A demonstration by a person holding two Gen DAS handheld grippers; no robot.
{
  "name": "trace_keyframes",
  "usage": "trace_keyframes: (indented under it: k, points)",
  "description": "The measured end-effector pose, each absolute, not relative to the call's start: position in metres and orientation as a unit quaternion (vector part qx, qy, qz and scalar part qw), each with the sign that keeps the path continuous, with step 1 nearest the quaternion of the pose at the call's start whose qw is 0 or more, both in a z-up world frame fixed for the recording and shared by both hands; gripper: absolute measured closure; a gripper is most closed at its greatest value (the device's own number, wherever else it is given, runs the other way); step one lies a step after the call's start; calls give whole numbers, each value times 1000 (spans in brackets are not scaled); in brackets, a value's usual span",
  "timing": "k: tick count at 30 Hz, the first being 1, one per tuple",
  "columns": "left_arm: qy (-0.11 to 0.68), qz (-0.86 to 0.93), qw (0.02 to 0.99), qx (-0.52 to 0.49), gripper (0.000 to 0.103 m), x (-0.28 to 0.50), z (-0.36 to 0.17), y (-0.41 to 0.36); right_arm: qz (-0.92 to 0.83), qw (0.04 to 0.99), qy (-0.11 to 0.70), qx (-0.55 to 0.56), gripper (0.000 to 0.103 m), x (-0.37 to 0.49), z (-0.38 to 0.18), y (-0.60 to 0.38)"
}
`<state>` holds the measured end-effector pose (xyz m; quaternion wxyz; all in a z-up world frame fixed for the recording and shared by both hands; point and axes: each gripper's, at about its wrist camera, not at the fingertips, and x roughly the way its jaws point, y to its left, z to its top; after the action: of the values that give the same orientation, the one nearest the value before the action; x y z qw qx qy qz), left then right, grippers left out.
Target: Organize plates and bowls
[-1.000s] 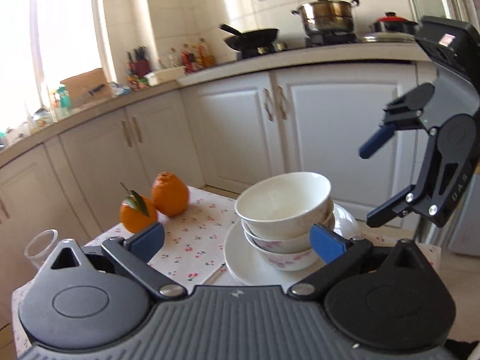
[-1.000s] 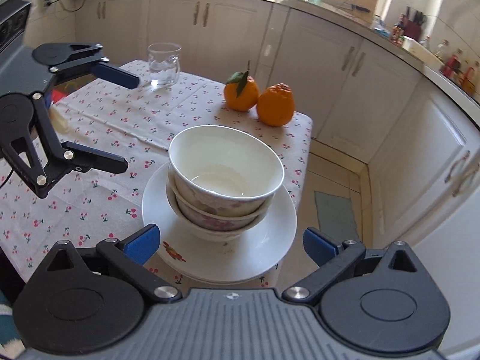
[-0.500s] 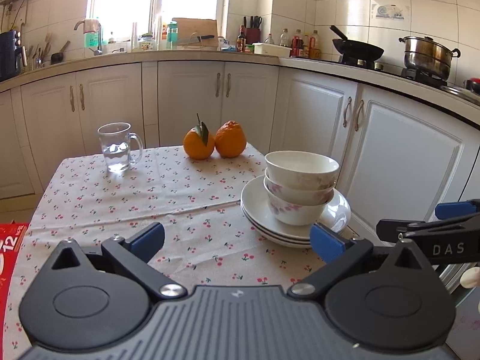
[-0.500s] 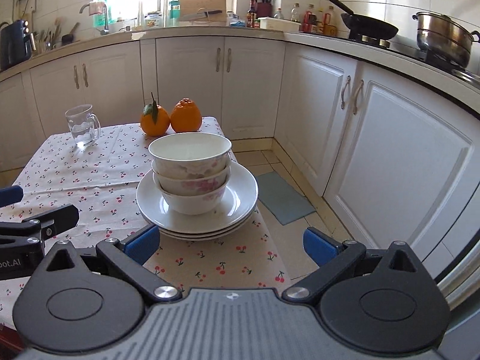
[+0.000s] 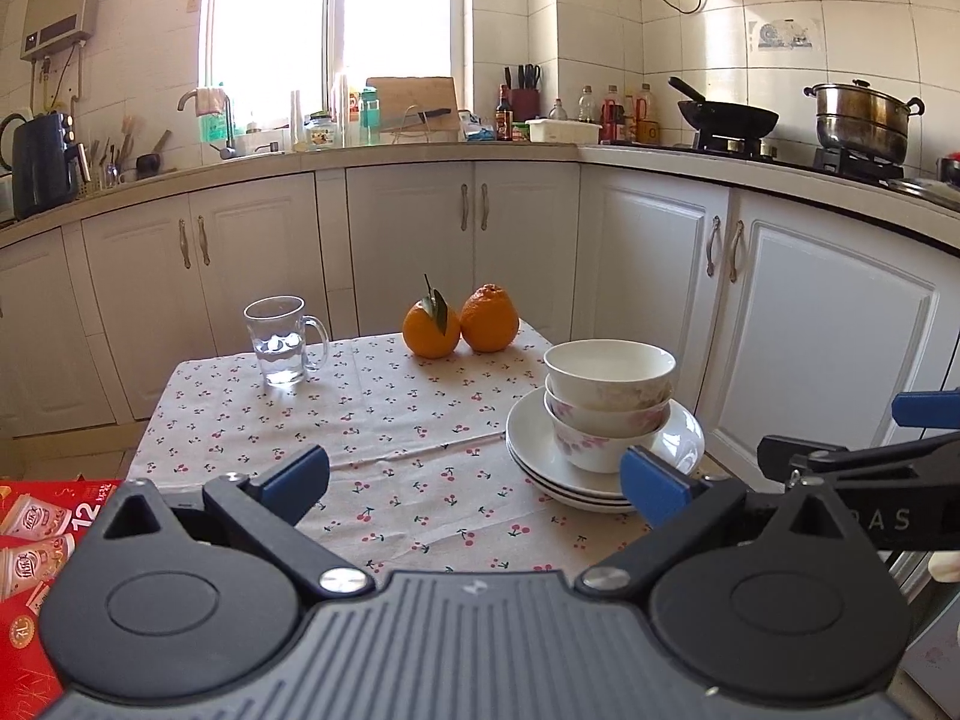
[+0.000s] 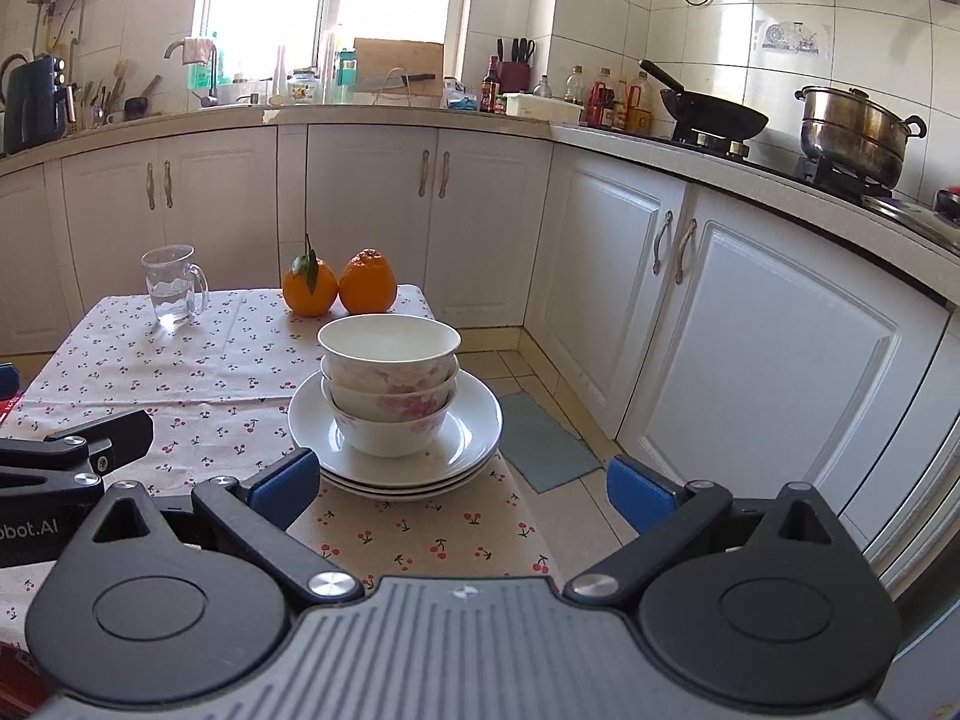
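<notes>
Three white bowls with pink flowers are nested on a stack of white plates near the right edge of the cherry-print table. My left gripper is open and empty, held back from the table's near edge. My right gripper is open and empty too, low in front of the plates. In the left wrist view the right gripper shows at the right edge. The left gripper shows at the left edge of the right wrist view.
A glass mug with water and two oranges stand at the far side of the table. White cabinets run behind and to the right. A red carton lies low at the left. A mat lies on the floor.
Both grippers have pulled back and levelled out from close above the bowls. The bowls and plates now sit farther away, unmoved on the table.
</notes>
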<state>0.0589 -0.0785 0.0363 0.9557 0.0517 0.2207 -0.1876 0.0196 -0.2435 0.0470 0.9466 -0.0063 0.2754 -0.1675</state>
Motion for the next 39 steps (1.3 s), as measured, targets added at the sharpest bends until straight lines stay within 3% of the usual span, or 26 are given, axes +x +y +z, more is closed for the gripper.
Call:
trace_keyframes:
  k: [39]
  points:
    - [224, -170, 958, 59, 1, 59, 36, -88, -186, 944, 271, -3, 0, 20, 44, -246]
